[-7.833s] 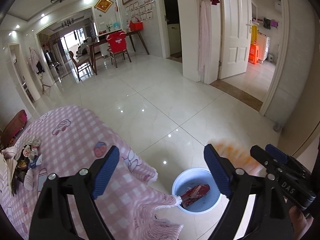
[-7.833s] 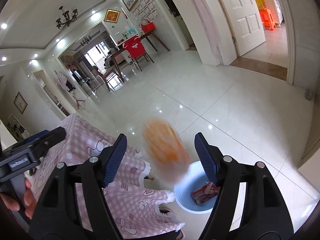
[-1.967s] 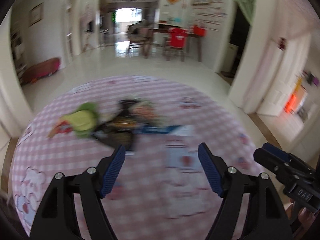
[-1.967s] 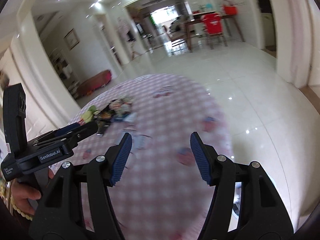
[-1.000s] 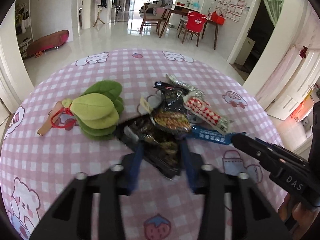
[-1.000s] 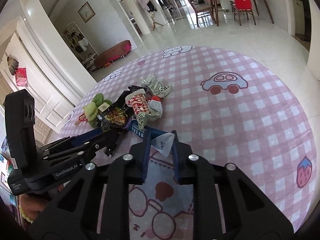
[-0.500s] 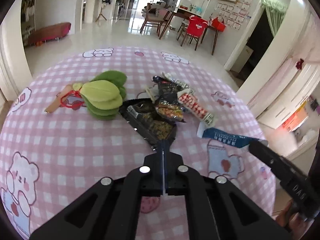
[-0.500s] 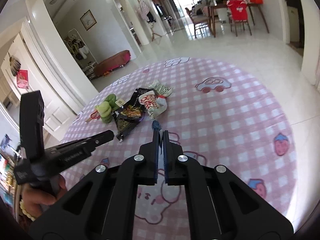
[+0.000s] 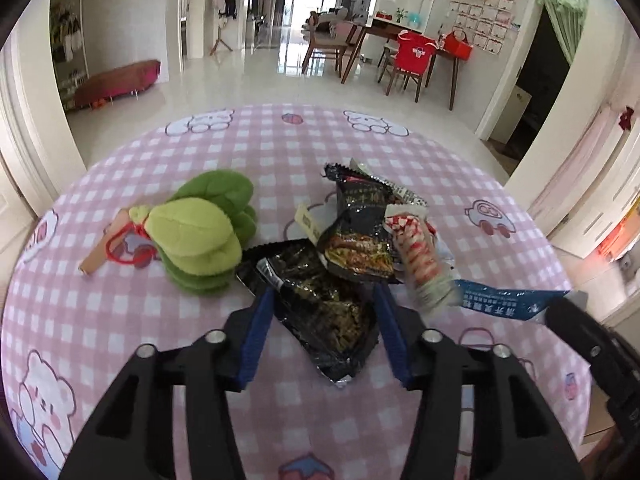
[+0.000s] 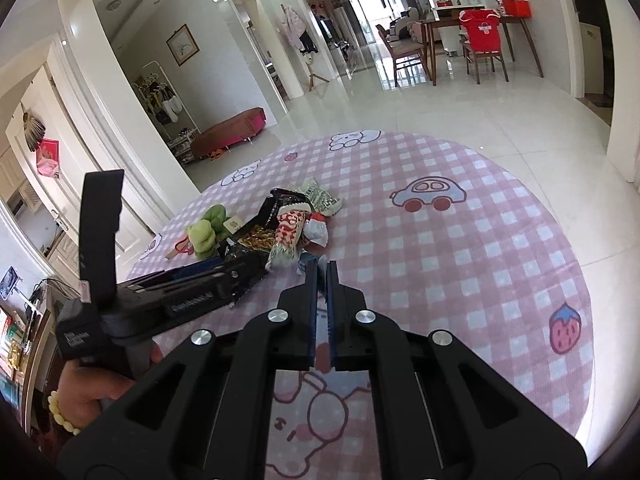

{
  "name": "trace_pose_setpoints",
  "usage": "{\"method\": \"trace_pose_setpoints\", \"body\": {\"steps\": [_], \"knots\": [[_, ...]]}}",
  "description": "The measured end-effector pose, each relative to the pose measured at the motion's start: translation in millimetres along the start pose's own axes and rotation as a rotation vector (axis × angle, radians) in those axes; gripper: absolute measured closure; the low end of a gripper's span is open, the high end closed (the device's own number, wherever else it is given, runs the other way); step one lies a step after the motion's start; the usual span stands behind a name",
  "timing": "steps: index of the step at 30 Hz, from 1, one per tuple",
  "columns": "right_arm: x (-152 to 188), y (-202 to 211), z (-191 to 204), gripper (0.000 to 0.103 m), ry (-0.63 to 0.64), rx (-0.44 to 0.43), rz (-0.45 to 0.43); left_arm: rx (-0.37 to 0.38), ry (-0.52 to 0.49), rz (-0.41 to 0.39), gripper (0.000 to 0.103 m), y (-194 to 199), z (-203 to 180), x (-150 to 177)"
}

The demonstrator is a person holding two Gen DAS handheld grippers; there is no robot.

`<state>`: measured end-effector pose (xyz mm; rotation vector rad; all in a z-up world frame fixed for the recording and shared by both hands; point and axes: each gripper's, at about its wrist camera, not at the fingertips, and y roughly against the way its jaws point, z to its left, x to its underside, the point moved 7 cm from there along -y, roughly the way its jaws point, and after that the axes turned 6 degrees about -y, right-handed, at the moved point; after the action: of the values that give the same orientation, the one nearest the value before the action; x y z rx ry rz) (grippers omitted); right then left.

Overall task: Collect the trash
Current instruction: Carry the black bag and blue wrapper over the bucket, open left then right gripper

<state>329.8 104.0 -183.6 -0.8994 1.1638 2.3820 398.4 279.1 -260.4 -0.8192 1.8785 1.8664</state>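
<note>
Collection is under way — right tongs [image 10: 321, 280] pinch the blue wrapper [image 9: 504, 305], left tongs [image 9: 324, 312], just reopened, straddle the black packet [image 9: 320, 304] unpinched, with more wrappers [image 9: 416, 252] beyond on the bench [image 9: 280, 420].

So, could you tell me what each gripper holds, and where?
The right gripper pinches the blue wrapper's end. The left gripper, jaws just opened, straddles the black wrapper loosely.

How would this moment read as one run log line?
left gripper: jaws just opened, astride black wrapper | right gripper: shut on blue wrapper | rest: on tablecloth
</note>
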Motion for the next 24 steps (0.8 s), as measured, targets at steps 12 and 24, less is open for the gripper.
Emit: {"method": "trace_pose_setpoints", "body": {"steps": [12, 24], "knots": [[0, 38, 11, 0.099, 0.007, 0.013, -0.064, 0.083, 0.025, -0.052, 0.093, 51, 0, 19], [8, 144, -25, 0.099, -0.050, 0.077, -0.212, 0.259, -0.168, -0.126, 0.093, 120, -121, 27]]}}
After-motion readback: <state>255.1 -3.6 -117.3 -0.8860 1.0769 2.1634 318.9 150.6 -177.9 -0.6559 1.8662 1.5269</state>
